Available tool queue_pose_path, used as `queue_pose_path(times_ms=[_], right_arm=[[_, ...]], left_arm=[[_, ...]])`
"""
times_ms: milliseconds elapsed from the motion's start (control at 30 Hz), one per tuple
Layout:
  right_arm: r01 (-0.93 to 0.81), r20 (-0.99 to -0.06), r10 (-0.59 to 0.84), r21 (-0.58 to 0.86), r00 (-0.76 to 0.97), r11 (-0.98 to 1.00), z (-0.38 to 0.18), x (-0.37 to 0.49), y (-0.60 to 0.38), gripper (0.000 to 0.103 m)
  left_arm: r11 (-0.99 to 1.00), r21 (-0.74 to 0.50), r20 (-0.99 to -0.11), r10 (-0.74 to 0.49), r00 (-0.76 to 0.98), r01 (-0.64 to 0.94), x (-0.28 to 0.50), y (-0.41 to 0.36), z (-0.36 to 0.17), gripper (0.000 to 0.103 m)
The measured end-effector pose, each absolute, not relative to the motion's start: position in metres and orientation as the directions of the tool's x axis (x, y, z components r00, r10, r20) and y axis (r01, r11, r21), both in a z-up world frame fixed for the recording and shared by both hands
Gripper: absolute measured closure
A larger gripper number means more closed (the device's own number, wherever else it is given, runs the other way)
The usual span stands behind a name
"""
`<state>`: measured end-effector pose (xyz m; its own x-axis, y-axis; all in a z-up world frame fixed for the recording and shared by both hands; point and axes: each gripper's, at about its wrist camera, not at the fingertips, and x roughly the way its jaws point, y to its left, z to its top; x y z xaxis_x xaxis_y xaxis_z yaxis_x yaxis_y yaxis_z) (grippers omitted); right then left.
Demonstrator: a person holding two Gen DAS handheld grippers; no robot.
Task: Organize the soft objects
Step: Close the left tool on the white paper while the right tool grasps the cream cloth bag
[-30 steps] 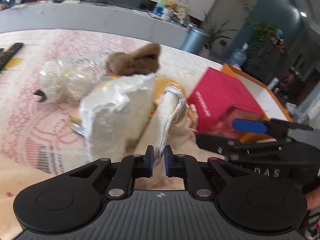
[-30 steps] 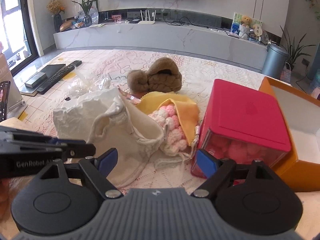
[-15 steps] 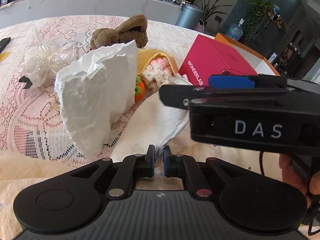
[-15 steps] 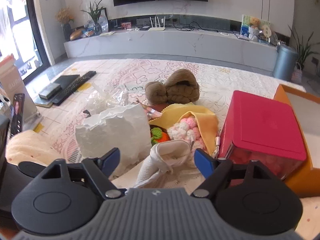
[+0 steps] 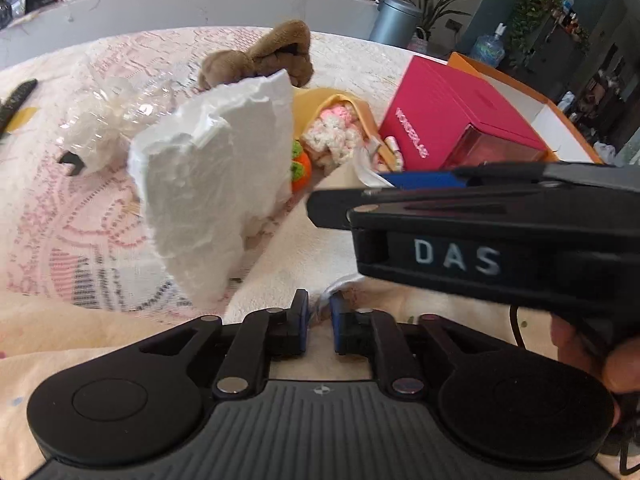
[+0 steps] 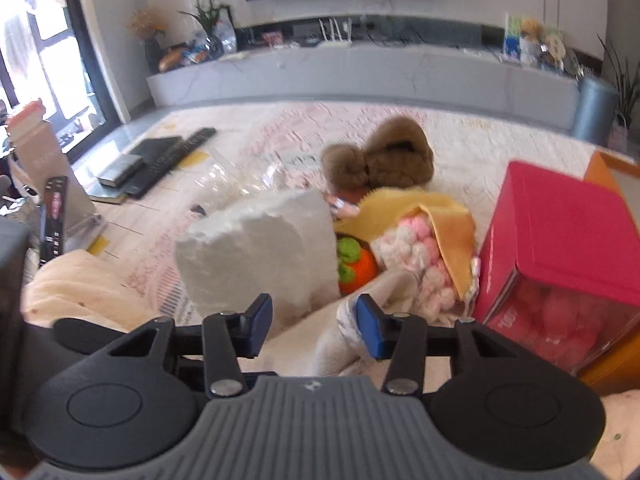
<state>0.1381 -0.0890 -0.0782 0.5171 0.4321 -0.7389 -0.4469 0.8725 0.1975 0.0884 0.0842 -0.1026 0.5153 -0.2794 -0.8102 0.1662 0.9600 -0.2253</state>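
A cream cloth lies on the lace-covered table, running from my left gripper toward the toys. The left jaws are opening, a small gap shows, and only the cloth's near edge lies loose between the pads. My right gripper reaches across over the cloth's bunched far end. Its jaws are closing: the fabric touches the right pad, the other pad stands clear. Beyond are a white crumpled bag, an orange crochet toy, a pink-white crochet piece in yellow cloth and a brown plush hat.
A red box stands at the right, with an open orange box behind it. Clear plastic wrap lies left of the white bag. Remotes and a dark tray sit at the far left. A beige blanket lies near left.
The left gripper lowered the cloth it held up and its jaws parted slightly. The right gripper swung in across the cloth and its jaws narrowed around the bunched end.
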Motion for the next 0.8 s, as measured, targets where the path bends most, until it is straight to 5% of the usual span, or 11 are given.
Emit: queue_pose_path(times_ms=[100,167,267,800], right_arm=[[-0.412,-0.767,0.452,0.269,0.454,0.871,-0.091,0.148,-0.095,0.054],[-0.409,-0.778,0.465,0.294,0.423,0.864,-0.098,0.15,-0.094,0.051],[-0.393,-0.777,0.489,0.338,0.397,0.855,-0.106,0.154,-0.091,0.04],[-0.44,-0.839,0.373,0.183,0.396,0.879,-0.136,0.16,-0.072,0.039]], left_arm=[[0.965,-0.232,-0.794,-0.261,0.548,0.123,0.08,0.098,-0.092,0.066],[0.97,-0.23,-0.783,-0.233,0.577,0.079,0.074,0.11,-0.085,0.043],[0.973,-0.231,-0.781,-0.19,0.595,0.008,0.069,0.128,-0.08,0.033],[0.958,-0.268,-0.773,-0.152,0.616,-0.099,0.113,0.138,-0.1,0.029]])
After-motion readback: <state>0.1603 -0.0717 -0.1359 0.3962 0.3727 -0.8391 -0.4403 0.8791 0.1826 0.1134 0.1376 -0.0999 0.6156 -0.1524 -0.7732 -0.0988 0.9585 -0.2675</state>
